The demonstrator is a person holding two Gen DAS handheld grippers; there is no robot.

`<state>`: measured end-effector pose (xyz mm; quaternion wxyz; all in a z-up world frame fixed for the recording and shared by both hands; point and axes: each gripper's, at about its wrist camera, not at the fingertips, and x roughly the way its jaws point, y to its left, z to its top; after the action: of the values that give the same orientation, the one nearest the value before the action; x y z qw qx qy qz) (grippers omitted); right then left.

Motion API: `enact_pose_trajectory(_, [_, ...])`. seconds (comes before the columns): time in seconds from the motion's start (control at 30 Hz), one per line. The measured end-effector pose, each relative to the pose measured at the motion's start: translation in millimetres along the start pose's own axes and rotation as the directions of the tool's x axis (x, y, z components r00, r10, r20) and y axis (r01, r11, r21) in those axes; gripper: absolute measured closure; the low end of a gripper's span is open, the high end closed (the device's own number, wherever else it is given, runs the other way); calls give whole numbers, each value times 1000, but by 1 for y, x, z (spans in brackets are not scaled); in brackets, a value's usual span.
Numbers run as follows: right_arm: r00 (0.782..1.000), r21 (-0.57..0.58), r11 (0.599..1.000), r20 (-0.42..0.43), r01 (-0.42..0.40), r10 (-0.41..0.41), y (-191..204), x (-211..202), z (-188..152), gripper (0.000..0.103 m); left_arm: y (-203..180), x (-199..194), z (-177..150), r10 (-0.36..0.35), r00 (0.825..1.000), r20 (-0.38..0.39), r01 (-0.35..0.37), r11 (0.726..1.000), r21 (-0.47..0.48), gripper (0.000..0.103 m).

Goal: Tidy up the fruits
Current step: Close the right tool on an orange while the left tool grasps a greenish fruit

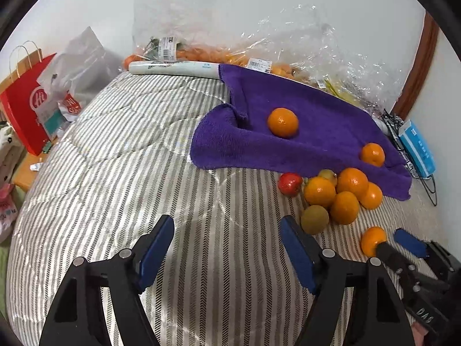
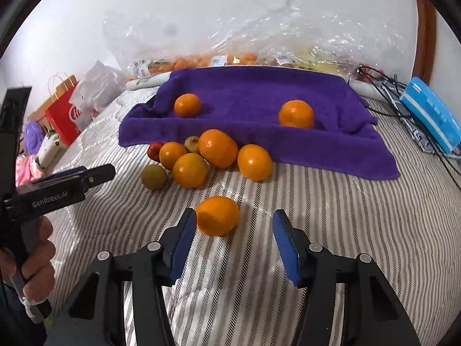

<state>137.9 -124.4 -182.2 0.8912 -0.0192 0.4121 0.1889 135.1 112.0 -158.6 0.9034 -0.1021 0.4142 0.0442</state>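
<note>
Left tool (image 1: 226,248) spread over bare bed (image 1: 121,150), pinching nothing. Right tool (image 2: 234,232) spread around lone orange (image 2: 218,215), left pad touching, right pad clear. Likely to nudge fruit sideways, rolling into pile (image 2: 207,155) below towel (image 2: 259,92).

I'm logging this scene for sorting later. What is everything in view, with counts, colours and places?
oranges: two, orange, on the towel
oranges: four, orange, piled at the towel's front edge
orange: one, orange, alone, touching the right gripper's left pad
red fruit: one, left of the pile
greenish fruits: two, by the pile
towel: one, purple, on the striped bedspread
plastic bags: clear, against the wall
paper bag: one, red, far left
box: one, blue, far right
left gripper: open, empty
right gripper: open
</note>
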Motion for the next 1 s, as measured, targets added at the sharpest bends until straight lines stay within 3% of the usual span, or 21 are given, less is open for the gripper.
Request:
enact_pose_trajectory(0.17, [1000,-11,1000,-7,-1,1,5,12,1,49,3,7,0,-17,999,-28,17,1000,-5,33])
enact_pose_trajectory(0.23, [1000,0,1000,-16,-10,10,4,16,1,64,3,7,-2,-12,1000,-23,12,1000,5,41])
enact_pose_trajectory(0.27, [999,5,999,-25,-34,34,3,19,1,66,2,6,-4,-19,1000,-19,19,1000,17,41])
enact_pose_trajectory(0.4, [999,-25,999,-13,-42,42,2,16,2,66,-8,2,-8,-97,995,-16,98,994,57,41])
enact_pose_trajectory(0.53, [1000,-41,999,28,7,-6,-11,5,2,66,-27,3,-10,-131,991,-17,132,987,93,41])
enact_pose_trajectory(0.63, [996,-32,997,53,70,-68,-32,-2,1,66,-39,12,-10,-118,992,-51,122,987,105,41])
enact_pose_trajectory(0.77, [996,44,997,46,69,-71,-60,-5,0,66,-50,20,-9,-141,989,-51,146,985,95,41])
enact_pose_trajectory(1.0, [996,56,997,67,56,-60,-70,-8,-7,66,-74,29,-10,-82,996,-34,87,975,202,74])
